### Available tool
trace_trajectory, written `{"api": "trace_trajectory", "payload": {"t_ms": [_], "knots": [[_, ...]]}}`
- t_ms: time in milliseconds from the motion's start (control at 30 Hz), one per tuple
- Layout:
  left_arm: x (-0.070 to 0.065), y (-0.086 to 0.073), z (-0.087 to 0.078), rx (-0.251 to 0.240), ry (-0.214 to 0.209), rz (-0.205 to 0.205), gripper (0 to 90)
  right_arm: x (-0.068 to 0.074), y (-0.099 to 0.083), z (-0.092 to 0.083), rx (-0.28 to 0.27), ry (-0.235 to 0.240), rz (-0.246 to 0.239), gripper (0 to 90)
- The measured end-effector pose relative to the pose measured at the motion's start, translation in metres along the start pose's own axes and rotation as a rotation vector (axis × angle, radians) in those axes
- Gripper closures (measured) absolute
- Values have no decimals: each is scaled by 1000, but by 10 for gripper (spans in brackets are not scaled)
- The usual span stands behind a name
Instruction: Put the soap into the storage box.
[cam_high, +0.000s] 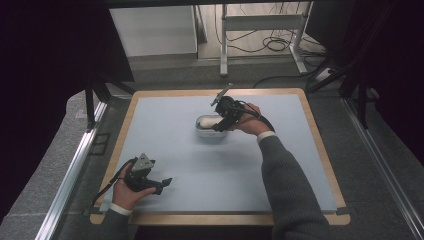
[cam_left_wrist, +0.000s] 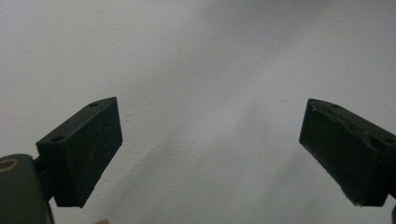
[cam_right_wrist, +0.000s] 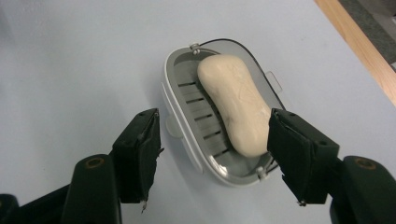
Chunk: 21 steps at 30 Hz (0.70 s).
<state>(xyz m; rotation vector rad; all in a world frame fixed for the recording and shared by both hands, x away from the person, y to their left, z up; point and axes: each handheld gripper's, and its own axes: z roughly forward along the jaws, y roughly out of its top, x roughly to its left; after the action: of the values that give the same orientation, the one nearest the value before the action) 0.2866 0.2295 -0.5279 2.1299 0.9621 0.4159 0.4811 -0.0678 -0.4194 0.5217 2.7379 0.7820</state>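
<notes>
Cream soap (cam_right_wrist: 236, 102), grey slatted dish (cam_right_wrist: 187, 100)

Left gripper (cam_left_wrist: 210, 154) seen along its own two black jaws, which rise from the lower corners and stand wide apart with nothing between them, over a plain pale mat (cam_left_wrist: 201, 70) that carries faint scuff marks and no objects.

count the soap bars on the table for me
1. The single cream soap bar lies in the white soap dish toward the far middle of the blue mat, just ahead of the right gripper. The dish is open, so nothing seems hidden.
</notes>
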Motion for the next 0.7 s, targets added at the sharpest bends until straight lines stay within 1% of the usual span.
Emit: {"api": "trace_trajectory", "payload": {"t_ms": [167, 233, 267, 333, 433, 600, 700], "knots": [[1, 0, -1, 0, 5, 0, 63, 4, -19, -11, -33, -41, 55, 322], [1, 0, -1, 0, 5, -1, 64, 6, -28, -16, -52, -49, 77, 319], [1, 0, 0, 0, 5, -1, 63, 8, -32, -19, -62, -57, 96, 317], [0, 0, -1, -1, 4, -2, 63, 10, -42, -25, -88, -77, 119, 313], [0, 0, -1, -4, 7, -6, 63, 16, -58, -32, -110, -101, 150, 295], [0, 0, 0, -5, 8, -6, 63, 28, -88, -44, -150, -128, 183, 277], [0, 0, -1, -5, 9, -8, 63, 37, -106, -50, -175, -146, 211, 272]]}}
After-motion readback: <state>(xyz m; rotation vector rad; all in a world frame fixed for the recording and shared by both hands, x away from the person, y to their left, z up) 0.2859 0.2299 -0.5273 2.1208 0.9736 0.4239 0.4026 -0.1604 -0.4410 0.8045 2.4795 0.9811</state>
